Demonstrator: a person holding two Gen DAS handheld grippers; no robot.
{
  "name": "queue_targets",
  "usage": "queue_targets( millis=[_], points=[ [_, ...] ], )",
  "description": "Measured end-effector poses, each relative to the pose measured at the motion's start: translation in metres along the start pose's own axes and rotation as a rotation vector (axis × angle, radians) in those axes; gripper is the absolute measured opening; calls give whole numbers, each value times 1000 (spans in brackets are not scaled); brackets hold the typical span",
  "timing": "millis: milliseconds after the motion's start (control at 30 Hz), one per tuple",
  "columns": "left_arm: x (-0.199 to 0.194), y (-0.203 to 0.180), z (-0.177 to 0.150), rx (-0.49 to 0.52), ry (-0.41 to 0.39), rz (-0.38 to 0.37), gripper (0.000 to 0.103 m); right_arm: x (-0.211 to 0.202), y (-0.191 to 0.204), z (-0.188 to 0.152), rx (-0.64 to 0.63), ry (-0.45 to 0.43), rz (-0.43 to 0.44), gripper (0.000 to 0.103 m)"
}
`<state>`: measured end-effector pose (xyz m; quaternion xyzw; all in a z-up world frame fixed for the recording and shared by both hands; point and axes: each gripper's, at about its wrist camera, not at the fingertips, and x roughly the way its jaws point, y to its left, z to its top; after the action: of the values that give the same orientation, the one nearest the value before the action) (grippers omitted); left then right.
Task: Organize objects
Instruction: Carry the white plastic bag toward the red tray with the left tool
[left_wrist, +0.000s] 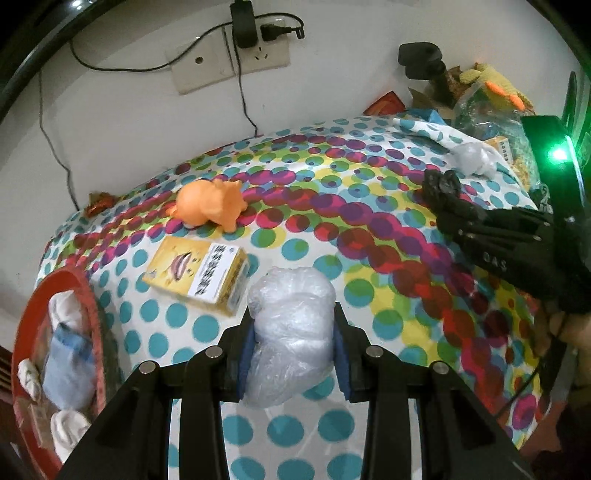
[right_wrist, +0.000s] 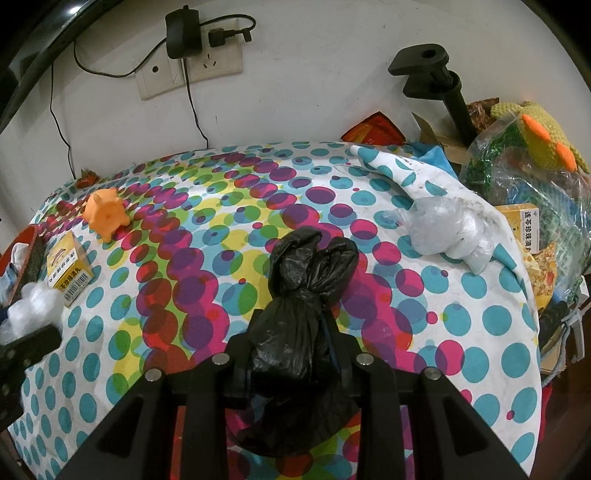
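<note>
My left claw (left_wrist: 293, 347) was closed on a clear bag (left_wrist: 291, 332), a crumpled wad of film squeezed between the blue pads (left_wrist: 246, 354) and held above the cloth (left_wrist: 369, 206), near the yellow box (left_wrist: 199, 277). It looked very light and soft, giving under the pads, and slick enough to slide out, so I judged the thick middle of the wad the right place to pinch. My right claw (right_wrist: 291, 354) was clamped on a black bag (right_wrist: 303, 295), gripped just below its knot, the tied ears sticking up past the fingers. That one seemed equally limp and light; the bunched neck gave the firmest hold. The red tray (left_wrist: 37, 295) at the left already held white and blue soft things. A second clear bag (right_wrist: 443, 232) lay on the cloth at the right.
</note>
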<state>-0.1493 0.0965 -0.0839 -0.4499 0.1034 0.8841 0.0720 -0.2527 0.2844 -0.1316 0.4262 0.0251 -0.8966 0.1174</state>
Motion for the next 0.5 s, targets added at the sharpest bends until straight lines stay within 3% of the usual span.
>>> queue_targets(
  millis=[267,500],
  points=[
    [-20,12,-17,-35,-2,17,33,0,1,0,-11,2,-11,31],
    [-41,55,-28,-109,-20,61,33,1,2,0,-16,3,-18,31]
  ],
)
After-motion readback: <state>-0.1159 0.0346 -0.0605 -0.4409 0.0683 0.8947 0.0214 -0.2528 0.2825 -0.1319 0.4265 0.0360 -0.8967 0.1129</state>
